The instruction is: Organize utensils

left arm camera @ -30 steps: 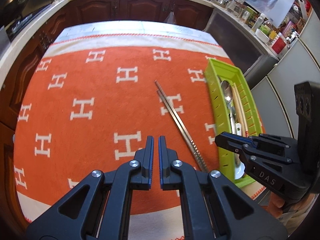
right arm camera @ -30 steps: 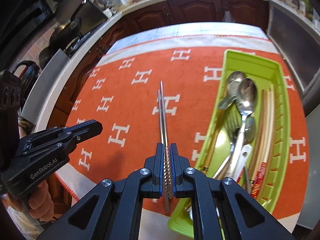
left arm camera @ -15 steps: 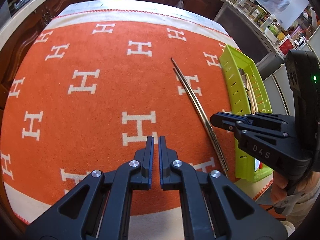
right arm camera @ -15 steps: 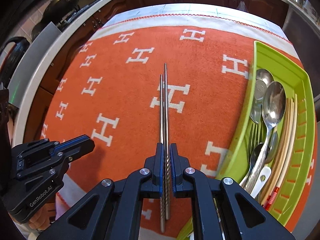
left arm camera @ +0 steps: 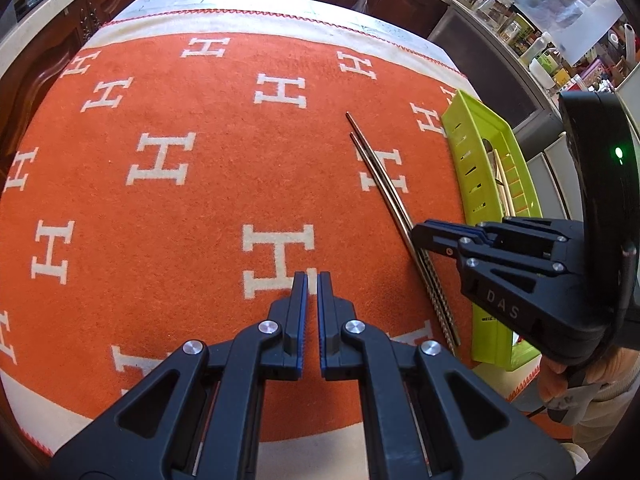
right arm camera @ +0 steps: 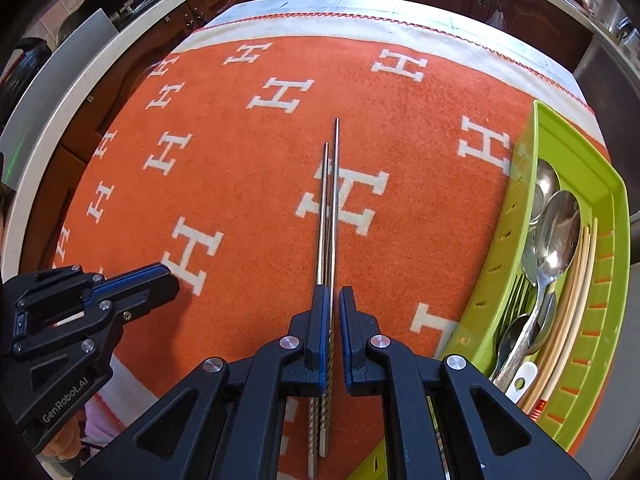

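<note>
Right wrist, steel chopsticks [right arm camera: 327, 216] between parted fingers [right arm camera: 322, 332]

Orange cloth [right arm camera: 248, 184] with white H marks and a cream border. Silver chopsticks [right arm camera: 331, 208] ahead of the black, blue-padded right claw [right arm camera: 335, 304]; lime-green tray [right arm camera: 600, 264] to its right.

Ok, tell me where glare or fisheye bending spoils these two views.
Right wrist view: bright glare on the spoons in the green tray, and the counter edge bows into an arc. Left wrist view: the blanket hem curves, the frame corners go black, the chopsticks look sharp.
</note>
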A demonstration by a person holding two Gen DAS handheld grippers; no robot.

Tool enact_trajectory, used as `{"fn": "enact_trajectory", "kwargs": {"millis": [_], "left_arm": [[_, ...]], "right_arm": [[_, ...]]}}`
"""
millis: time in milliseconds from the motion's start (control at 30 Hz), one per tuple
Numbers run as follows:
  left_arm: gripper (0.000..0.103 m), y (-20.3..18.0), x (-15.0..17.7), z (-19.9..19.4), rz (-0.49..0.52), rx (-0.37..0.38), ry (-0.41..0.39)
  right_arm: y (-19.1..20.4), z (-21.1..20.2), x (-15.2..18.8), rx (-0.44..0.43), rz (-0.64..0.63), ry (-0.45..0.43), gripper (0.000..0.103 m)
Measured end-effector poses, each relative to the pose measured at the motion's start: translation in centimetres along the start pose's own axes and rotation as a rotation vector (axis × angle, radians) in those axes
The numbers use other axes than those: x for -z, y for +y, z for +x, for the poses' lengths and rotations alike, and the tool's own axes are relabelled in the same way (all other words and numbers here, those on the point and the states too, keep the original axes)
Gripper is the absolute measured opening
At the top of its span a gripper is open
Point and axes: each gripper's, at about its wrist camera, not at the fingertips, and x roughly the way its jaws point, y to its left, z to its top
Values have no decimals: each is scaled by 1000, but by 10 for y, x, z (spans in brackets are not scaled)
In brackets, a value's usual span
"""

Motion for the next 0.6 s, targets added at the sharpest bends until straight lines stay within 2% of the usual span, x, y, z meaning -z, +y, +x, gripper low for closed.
{"fn": "enact_trajectory", "kwargs": {"millis": [67,367,533,600], "left_arm": [[2,0,1,0,-1,0,2],[2,-4,-2,4,-5,5,5],[2,-14,-5,1,9,24,-2],[6,-20,-8,0,14,30,-3]], "right_arm": [[-1,6,-3,7,4,24,6],[3,7,-3,29,-2,-37,6],[-14,-4,4,-64,118,-81,5],[-20,-12,6,-105,156,-98,5]]}}
